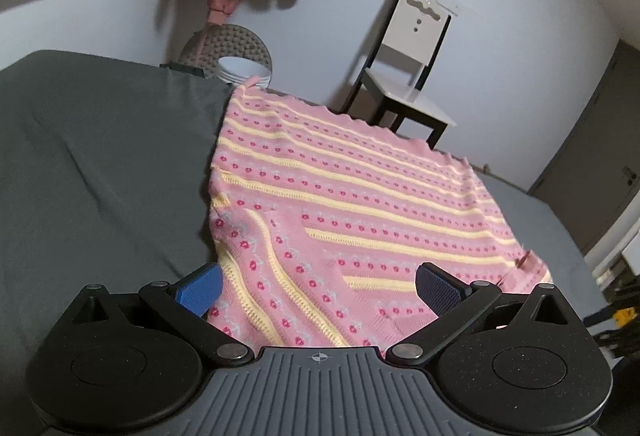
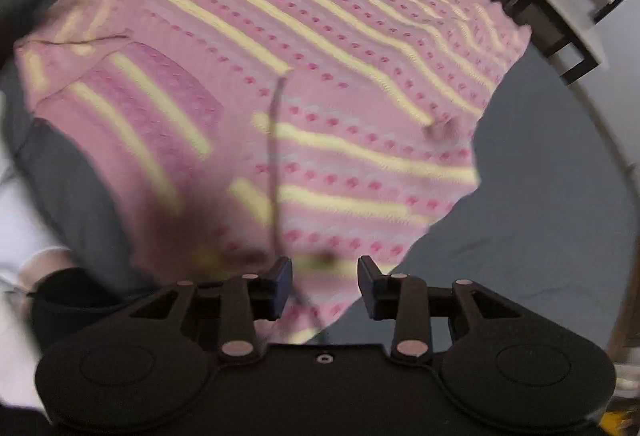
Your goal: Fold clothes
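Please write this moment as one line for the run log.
left tool: open, over pink sweater | right tool: open | sweater: spread on grey bed

A: What is lying on the bed?

B: A pink knit sweater (image 1: 360,188) is lying spread out and mostly flat, with yellow stripes and rows of small red flowers running across it.

A: Which way is it facing?

B: Its scalloped hem is pointing toward the far side. The near part is bunching into soft folds, and the stripes there are bending.

A: Anything turned over?

B: In the right wrist view a near-left portion is showing a duller, reversed knit; blur is hiding the rest.
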